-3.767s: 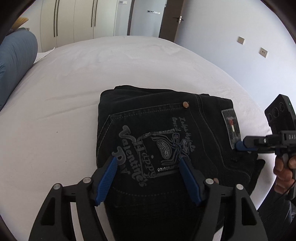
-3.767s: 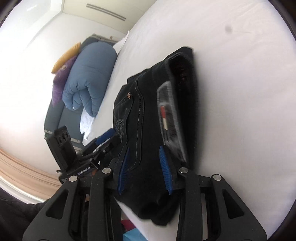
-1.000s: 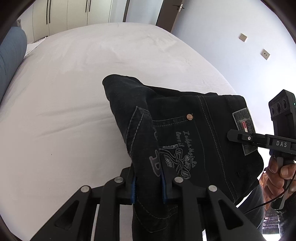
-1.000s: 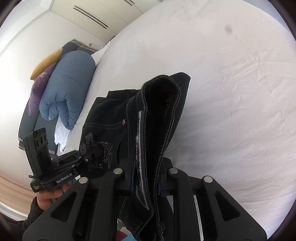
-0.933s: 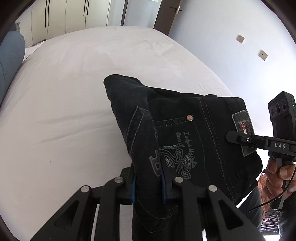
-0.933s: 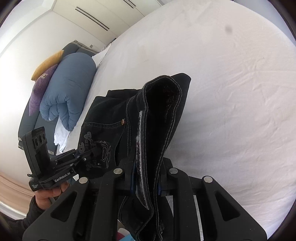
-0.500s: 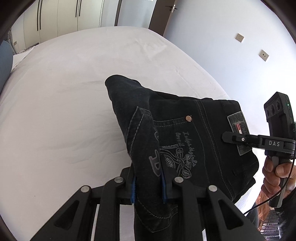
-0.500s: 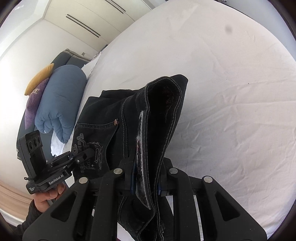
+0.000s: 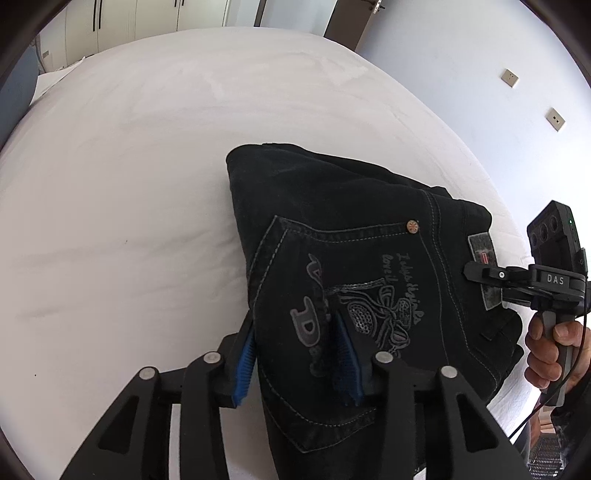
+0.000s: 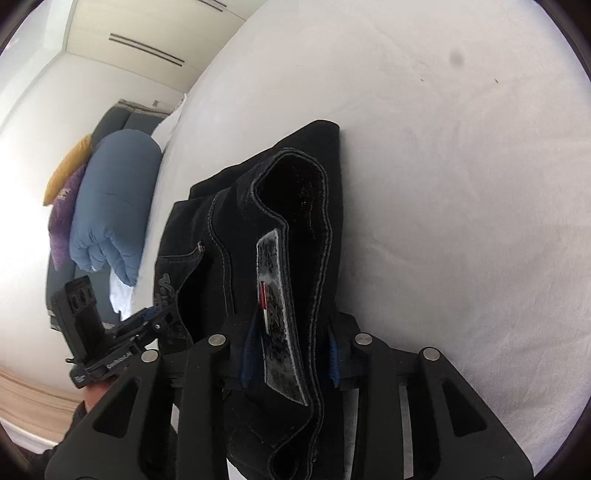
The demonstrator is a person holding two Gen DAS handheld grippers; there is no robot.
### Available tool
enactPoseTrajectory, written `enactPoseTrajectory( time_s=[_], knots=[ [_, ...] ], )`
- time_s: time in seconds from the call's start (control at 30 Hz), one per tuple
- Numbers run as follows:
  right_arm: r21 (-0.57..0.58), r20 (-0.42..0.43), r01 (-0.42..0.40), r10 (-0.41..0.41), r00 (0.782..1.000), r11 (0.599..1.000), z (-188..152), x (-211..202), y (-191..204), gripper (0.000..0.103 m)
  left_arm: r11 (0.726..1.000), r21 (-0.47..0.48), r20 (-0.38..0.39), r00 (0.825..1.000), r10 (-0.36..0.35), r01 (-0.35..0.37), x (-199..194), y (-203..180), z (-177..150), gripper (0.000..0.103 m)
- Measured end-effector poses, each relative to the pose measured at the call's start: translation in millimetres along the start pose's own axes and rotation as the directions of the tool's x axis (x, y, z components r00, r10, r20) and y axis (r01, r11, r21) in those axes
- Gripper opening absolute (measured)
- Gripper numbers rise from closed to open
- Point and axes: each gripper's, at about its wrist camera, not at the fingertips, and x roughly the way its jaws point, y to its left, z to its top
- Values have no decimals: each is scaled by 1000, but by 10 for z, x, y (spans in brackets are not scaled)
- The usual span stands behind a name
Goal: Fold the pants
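Black denim pants point(image 9: 343, 258), folded compact on white bed point(image 9: 129, 221), at twelve o'clock of both claws, between opening jaws of left claw point(image 9: 295, 354) and right claw point(image 10: 291, 354): release step; next, probably withdrawing clear without dragging folds.

A wide bed point(image 9: 155, 177) under a white, lightly creased sheet fills the near ground. At its far side stand pale wardrobe doors point(image 9: 140, 14) with dark vertical handles and a dark door point(image 9: 351, 18). The pale blue wall point(image 9: 480, 74) on the right carries 2 switch plates point(image 9: 511, 76). A rolled blue duvet point(image 10: 110, 206) lies by yellow and purple cushions point(image 10: 66, 184).
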Motion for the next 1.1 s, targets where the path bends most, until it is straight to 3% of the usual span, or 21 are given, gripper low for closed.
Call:
enactPoseTrajectory(
  time_s=[0.1,0.2,0.27,0.3,0.33,0.37,0.4,0.47,0.53,0.57,0.6,0.63,0.7,0.77,0.87,0.9,1.0,1.1],
  knots=[
    [16,44,-22,21,999,1000,-94,-208,-133,40,999,-29,29,999,14,-13,-33,82,-86,61],
    [17,112,50,-51,992,999,-219,-422,-32,50,999,-40,74,997,26,-23,-171,22,-230,62],
    [33,156,99,-103,982,995,-350,-612,-49,53,999,-36,131,991,33,-29,-381,6,-313,72],
    [37,191,141,-146,971,989,-447,-751,-33,54,999,-37,167,985,38,-33,-450,-64,-246,84],
    [31,217,171,-173,961,985,-540,-832,10,55,998,-37,221,974,59,-52,-637,-99,-327,98],
    [16,263,213,-210,942,977,-662,-965,92,55,997,-28,273,958,82,-77,-815,-160,-387,102],
    [1,306,248,-237,922,969,-790,-1060,211,55,995,-15,321,942,100,-101,-967,-215,-377,103],
    [-34,406,315,-275,872,948,-1061,-1313,455,59,982,17,429,888,163,-189,-1299,-396,-503,103],
    [-70,527,402,-308,792,913,-1334,-1576,798,66,968,13,515,831,209,-251,-1639,-529,-653,103],
    [-80,571,435,-316,758,897,-1439,-1643,995,73,964,-1,568,793,220,-266,-1857,-595,-766,103],
    [-90,623,470,-319,714,878,-1565,-1745,1189,75,963,-9,606,765,220,-270,-1975,-651,-774,103],
    [-98,665,494,-313,678,864,-1663,-1780,1415,77,959,-17,651,725,224,-281,-2158,-708,-818,103],
    [-103,761,543,-286,582,833,-1931,-2015,1769,82,937,-41,729,631,264,-346,-2538,-842,-1000,103],
    [-95,824,562,-252,508,821,-2095,-2246,2020,93,915,-75,777,552,302,-396,-2855,-938,-1117,103],
    [-103,899,594,-181,399,798,-2332,-2439,2512,101,908,-143,824,460,330,-395,-3325,-973,-1277,103],
    [-110,914,607,-160,372,787,-2425,-2532,2622,101,908,-157,831,445,334,-388,-3439,-980,-1312,103],
    [-154,936,658,-105,336,738,-2655,-2697,2912,103,925,-130,839,458,295,-358,-3702,-944,-1356,103],
    [-188,934,701,-96,344,688,-2836,-2739,3142,103,909,-84,827,481,292,-407,-3842,-978,-1355,103]
  ],
)
